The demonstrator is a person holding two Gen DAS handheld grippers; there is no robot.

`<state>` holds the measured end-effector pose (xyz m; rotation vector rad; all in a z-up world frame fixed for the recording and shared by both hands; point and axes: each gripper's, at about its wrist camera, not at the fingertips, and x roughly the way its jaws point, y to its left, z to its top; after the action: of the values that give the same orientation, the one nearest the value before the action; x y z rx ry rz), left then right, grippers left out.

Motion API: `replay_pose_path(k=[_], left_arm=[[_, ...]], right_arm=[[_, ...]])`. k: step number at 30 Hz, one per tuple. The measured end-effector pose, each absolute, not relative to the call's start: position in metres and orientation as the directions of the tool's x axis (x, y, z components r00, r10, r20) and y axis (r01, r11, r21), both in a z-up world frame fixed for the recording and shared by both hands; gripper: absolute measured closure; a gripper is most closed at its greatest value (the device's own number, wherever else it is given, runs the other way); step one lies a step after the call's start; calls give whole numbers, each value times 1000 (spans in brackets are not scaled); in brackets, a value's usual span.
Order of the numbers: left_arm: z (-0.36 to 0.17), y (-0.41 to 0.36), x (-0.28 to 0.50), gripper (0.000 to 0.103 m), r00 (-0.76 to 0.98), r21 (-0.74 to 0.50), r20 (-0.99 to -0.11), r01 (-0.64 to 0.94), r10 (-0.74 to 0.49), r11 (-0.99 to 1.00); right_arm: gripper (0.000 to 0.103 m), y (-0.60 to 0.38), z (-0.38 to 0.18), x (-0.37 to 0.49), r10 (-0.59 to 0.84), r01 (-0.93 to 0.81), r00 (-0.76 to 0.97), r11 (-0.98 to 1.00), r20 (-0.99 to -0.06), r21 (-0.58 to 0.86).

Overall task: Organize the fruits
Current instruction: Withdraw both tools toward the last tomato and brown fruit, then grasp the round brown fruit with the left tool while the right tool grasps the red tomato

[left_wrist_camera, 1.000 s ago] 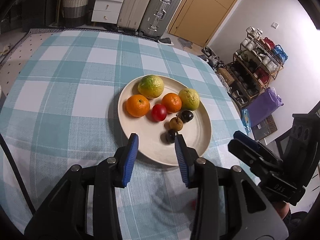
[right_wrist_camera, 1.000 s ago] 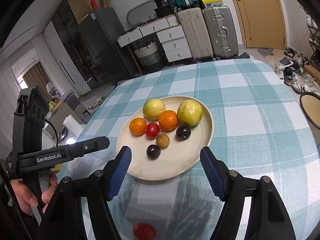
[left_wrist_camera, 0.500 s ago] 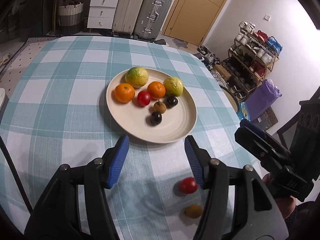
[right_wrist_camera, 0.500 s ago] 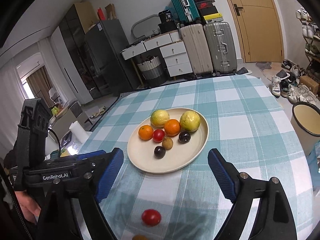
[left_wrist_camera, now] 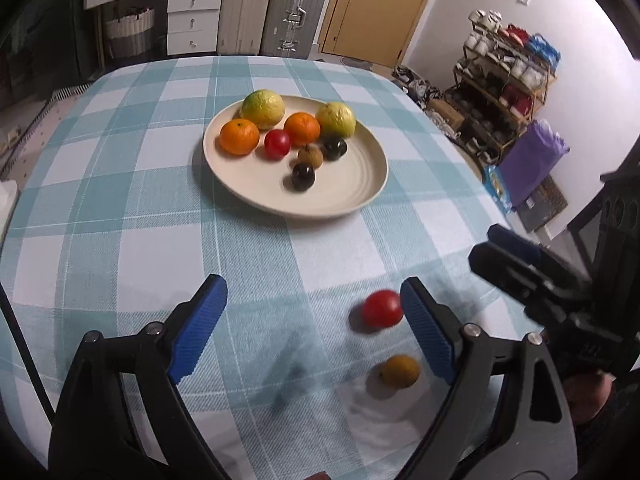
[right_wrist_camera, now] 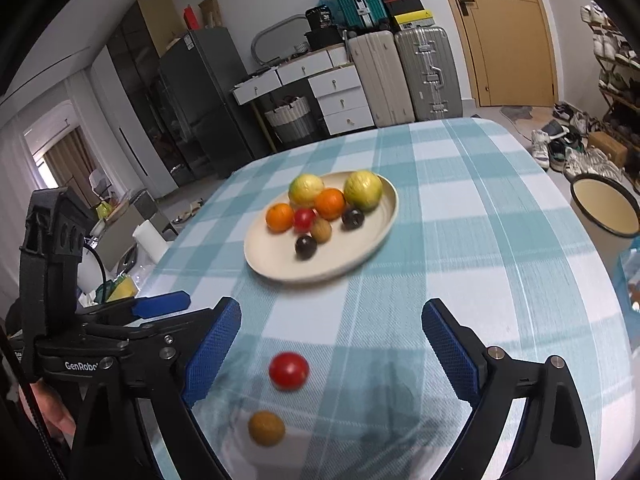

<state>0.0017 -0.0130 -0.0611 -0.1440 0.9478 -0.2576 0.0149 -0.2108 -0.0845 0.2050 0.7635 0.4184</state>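
A cream plate (left_wrist_camera: pixel 360 196) (right_wrist_camera: pixel 360 256) in the middle of the checked table holds several fruits: two yellow-green ones, two oranges, a red one, a brown one and two dark ones. A loose red fruit (left_wrist_camera: pixel 382 308) (right_wrist_camera: pixel 289 370) and a loose brownish-yellow fruit (left_wrist_camera: pixel 400 370) (right_wrist_camera: pixel 266 428) lie on the cloth near the front edge. My left gripper (left_wrist_camera: pixel 314 324) is open and empty, its right finger beside the red fruit. My right gripper (right_wrist_camera: pixel 332 352) is open and empty, with the red fruit between its fingers below.
The table carries a blue-and-white checked cloth (left_wrist_camera: pixel 120 208). A cream pot (right_wrist_camera: pixel 606 208) stands off the table's right edge. Suitcases (right_wrist_camera: pixel 424 76), drawers and a shelf rack (left_wrist_camera: pixel 508 80) stand around the room beyond the table.
Both grippers have pulled back from the plate toward the near edge. The left jaws have opened wider. The two loose fruits have come into view.
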Motion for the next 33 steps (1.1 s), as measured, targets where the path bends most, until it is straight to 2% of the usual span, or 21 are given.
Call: replay_pose_path(k=[5,14,20,25,29,33], left_arm=[[-69,-16,-9,2,525,-254,-793,177,-310,951],[-86,-37,-25,1,447,-264,-822,252,-354,931],[-98,-49,-29,1,408,-268,-841,257,-356,928],[-100,-60,-33,2,435,-194,-848,278,-304,941],[-101,-62,-33,2,422,-227,-841,293,-339,929],[-102,-65,-33,8,415,-242,-836,309,-360,920]], right_arm=[[9,-220,-92,6,416,-269,645,909,-641,319],[8,-225,-94,-9,403,-262,648,915,-646,307],[4,-228,-94,-15,398,-257,654,917,-643,306],[4,-231,-99,-19,403,-253,645,914,-649,316],[4,-233,-104,-19,407,-251,636,912,-656,324],[4,-236,-107,-18,407,-241,631,912,-661,331]])
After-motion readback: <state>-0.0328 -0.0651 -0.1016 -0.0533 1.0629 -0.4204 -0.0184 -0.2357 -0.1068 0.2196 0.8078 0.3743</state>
